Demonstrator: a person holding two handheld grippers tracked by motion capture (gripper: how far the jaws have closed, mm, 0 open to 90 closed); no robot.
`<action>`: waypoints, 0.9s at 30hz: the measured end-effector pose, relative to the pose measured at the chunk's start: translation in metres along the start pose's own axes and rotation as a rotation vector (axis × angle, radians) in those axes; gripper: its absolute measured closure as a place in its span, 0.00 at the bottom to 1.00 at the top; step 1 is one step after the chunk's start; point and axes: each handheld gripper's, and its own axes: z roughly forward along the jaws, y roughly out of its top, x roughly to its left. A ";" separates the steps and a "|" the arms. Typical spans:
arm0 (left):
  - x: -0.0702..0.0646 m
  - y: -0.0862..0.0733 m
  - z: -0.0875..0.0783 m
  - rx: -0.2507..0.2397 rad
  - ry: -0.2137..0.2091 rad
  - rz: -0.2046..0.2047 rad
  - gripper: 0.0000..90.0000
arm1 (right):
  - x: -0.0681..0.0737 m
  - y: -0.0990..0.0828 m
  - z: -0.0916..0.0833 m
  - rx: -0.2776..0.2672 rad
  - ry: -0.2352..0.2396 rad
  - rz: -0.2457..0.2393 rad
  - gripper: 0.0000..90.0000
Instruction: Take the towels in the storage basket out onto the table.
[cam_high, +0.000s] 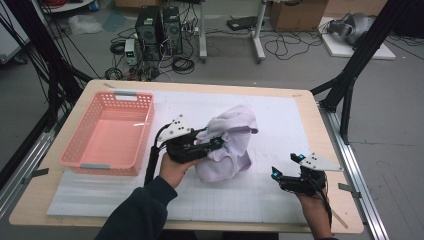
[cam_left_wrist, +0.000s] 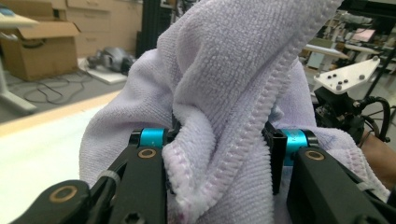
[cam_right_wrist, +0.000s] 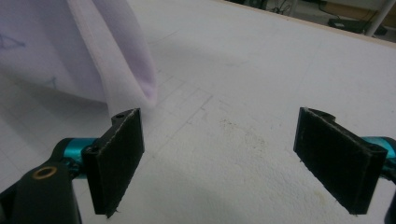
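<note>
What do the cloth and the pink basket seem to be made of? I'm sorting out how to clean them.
Cloth: looks like pale lilac microfibre or terry, with a fuzzy looped pile and a stitched edge; it bunches softly in the left hand-held gripper.
Basket: looks like moulded plastic, pink with a slight sheen, with walls pierced in a regular grid of holes and grey handle pieces at the ends.

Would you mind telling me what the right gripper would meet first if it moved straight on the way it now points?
Probably nothing at first: the open right gripper faces bare white mat, with the lilac towel off to one side.
</note>
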 end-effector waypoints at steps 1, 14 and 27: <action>0.000 0.000 0.000 0.000 0.000 0.000 0.71 | 0.000 0.000 0.000 0.000 0.000 0.000 0.16; 0.058 -0.038 0.020 0.193 0.254 -0.121 0.42 | -0.001 -0.001 0.003 0.017 0.007 -0.004 0.16; 0.041 -0.026 -0.044 0.138 0.419 -0.005 0.21 | 0.000 0.000 0.006 0.022 0.006 -0.003 0.16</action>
